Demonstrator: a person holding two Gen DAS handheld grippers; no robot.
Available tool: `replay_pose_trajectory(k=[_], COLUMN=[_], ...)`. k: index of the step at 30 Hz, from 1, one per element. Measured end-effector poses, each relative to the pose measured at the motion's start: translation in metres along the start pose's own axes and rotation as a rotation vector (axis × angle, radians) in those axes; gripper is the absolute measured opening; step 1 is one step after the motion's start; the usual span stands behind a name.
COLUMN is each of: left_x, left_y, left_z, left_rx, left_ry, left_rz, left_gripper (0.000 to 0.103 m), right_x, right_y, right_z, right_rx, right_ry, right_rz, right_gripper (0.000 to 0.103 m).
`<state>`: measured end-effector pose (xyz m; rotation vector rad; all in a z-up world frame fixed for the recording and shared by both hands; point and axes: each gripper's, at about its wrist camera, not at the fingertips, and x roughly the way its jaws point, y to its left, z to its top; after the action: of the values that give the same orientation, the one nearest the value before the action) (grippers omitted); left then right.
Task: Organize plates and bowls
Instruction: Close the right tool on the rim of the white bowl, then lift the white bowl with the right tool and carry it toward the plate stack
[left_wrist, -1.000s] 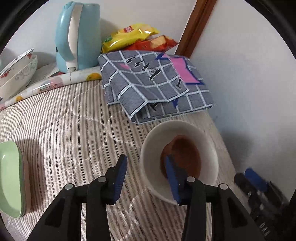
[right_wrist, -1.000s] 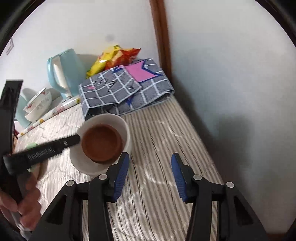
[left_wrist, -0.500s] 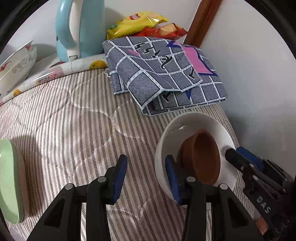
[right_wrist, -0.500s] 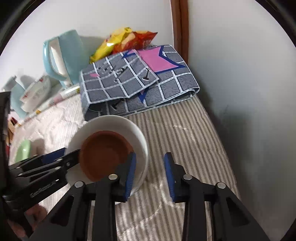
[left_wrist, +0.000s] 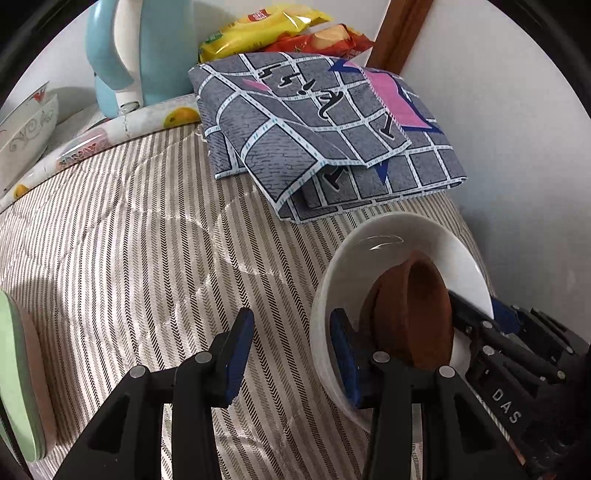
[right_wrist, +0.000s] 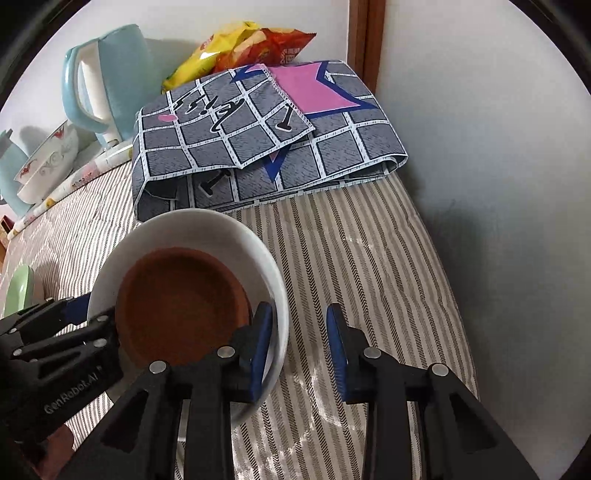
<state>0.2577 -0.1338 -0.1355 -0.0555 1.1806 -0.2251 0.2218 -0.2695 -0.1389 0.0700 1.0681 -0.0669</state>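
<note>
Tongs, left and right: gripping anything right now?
Left tongs: open, astride the round white ceramic bowl's rim, not pinching.
Right tongs: open, jaws just been closing, same rim between them, unpinched.

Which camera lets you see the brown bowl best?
The right wrist view. It looks down into the brown bowl, so its round inside shows, sitting in the white bowl. The left wrist view sees the brown bowl from the side, partly behind a gripper finger.
</note>
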Motion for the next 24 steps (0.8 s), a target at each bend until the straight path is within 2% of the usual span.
replay_pose_trajectory(k=[6,12,14,24], left_x=[0.0037,0.0043,0.0045,0.0019], left_y=[0.0005,-0.0023,-0.0046,-0.0019], left_z=[0.0001,-0.0009,0.0001,-0.0017], left_rx=[0.006,0.027,0.024,0.014], left_ry=[0.011,0.006,0.003,-0.007], left_rz=[0.001,0.029,0.041,0.046], left_gripper=[0.041,0.041,0.042,0.044], right_x=[0.0021,-0.0002,0.0008,0.0014], right_y=[-0.0019,0.0,0.0037,-0.0028], right_z=[0.0028,0.0022,0.0035,0.0034], right_rx=[0.009,-0.01,-0.026,-0.014], right_ry=[0.013,0.033,0.041,0.067], right_rz=[0.021,-0.015,-0.043,-0.032], right_gripper=[0.03,0.034,0.038,0.043])
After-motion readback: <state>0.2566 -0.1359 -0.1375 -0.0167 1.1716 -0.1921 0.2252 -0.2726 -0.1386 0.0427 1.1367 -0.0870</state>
